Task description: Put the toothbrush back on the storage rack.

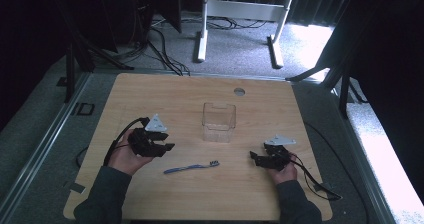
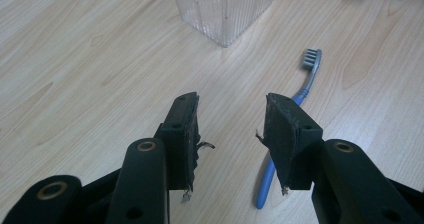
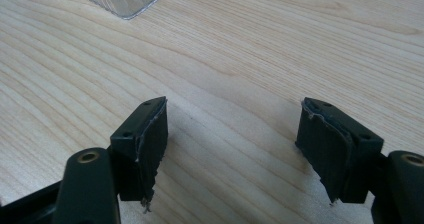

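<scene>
Left claw (image 1: 167,142): jaws apart, nothing between, just beside blue toothbrush (image 1: 191,167). Right claw (image 1: 253,155): jaws apart. Clear plastic container (image 1: 219,121): upright on counter (image 1: 165,99), contents indiscernible.

I am working at a pale wooden table (image 1: 165,91) sitting mid-frame on grey carpet (image 1: 235,49). A white desk frame (image 1: 240,14) is standing at top centre, black cables (image 1: 160,46) are trailing upper left, and light is falling upper right.
</scene>
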A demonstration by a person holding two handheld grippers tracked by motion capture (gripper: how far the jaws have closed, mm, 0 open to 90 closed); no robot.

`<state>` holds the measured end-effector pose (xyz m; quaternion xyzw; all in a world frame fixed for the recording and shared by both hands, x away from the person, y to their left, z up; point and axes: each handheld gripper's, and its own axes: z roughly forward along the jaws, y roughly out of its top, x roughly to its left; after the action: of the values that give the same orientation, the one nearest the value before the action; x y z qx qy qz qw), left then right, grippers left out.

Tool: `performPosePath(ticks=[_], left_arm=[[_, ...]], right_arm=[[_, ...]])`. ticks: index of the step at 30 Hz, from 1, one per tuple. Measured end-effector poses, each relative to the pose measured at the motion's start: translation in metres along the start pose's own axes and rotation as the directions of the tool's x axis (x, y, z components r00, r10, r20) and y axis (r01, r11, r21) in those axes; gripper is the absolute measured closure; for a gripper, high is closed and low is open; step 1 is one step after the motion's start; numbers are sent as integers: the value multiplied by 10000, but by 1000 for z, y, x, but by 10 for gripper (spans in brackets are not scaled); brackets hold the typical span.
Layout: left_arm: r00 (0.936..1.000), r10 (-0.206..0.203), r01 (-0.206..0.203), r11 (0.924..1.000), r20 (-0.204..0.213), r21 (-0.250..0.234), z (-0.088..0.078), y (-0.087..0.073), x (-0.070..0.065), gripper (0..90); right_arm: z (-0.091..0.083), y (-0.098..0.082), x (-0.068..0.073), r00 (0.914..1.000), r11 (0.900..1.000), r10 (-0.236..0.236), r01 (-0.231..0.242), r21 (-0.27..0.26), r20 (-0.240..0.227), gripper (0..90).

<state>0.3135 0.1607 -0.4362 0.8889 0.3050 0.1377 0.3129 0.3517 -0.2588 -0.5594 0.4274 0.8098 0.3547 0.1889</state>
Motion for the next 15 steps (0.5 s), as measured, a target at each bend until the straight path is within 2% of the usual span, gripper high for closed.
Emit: performPosePath(ticks=[15], left_arm=[[9993, 293, -304, 9984, 236, 466, 8, 8, -3, 571]], right_arm=[[0, 0, 0, 10000, 10000, 1, -1, 0, 1, 280]])
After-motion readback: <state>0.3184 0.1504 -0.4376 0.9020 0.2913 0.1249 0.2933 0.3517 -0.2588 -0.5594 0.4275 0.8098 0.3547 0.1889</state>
